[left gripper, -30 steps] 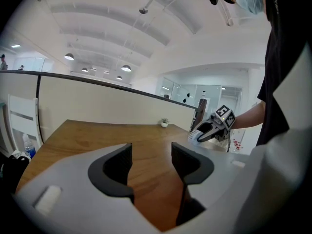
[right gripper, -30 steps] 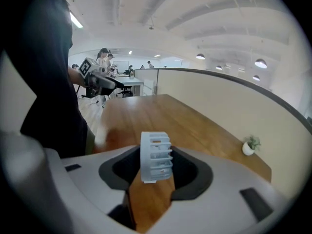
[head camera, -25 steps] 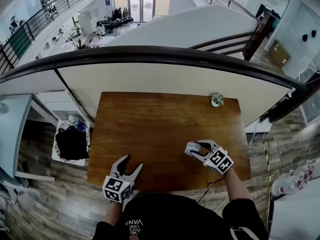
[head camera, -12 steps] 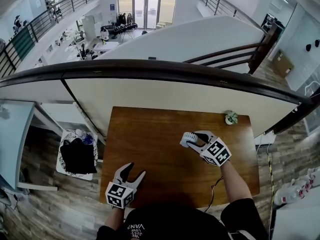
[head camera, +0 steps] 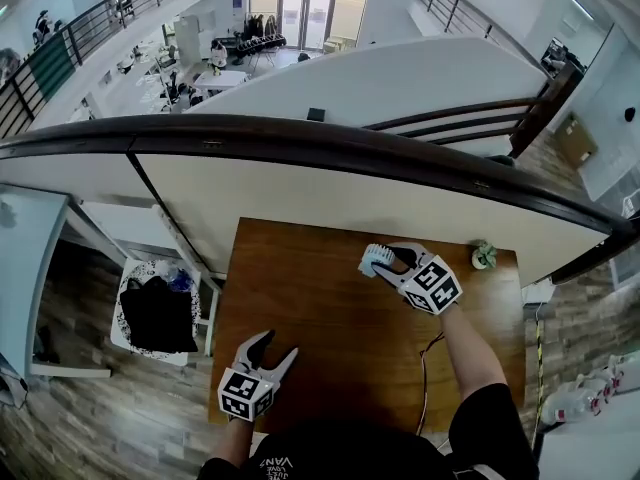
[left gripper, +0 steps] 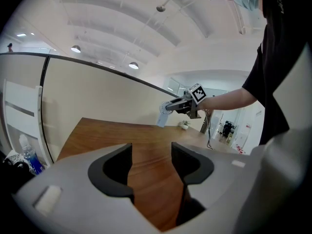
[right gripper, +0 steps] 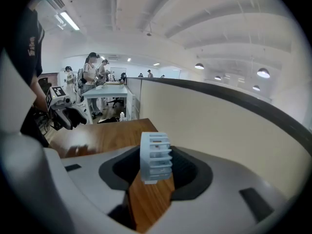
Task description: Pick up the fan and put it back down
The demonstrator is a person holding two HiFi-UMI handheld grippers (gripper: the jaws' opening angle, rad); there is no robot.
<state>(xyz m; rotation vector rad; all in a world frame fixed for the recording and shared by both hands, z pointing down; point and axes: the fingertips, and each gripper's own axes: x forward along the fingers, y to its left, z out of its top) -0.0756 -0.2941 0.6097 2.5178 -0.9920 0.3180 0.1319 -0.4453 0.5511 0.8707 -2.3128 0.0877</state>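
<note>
**Fan in transit, held over the far half of the table.** The right gripper (head camera: 388,259) is clamped on the fan (right gripper: 156,157), which sits upright between its pads and appears clear of the wooden table (head camera: 320,313), close to the cream partition (head camera: 330,193). The left gripper (head camera: 272,345) hangs with its jaws apart and nothing between them, over the table's near edge.

Likely hazards: the pads bear on thin slats, so a hard squeeze could flex them and a slack one could let the fan slip. A tilted set-down may let the round body roll or topple. Drift to the right could nudge the small green-topped ornament (head camera: 484,256).

The fan is a pale, plastic-looking drum with a ribbed, open cage. The tabletop is smooth brown wood grain, and the gripper shells are matte grey with dark pads.
</note>
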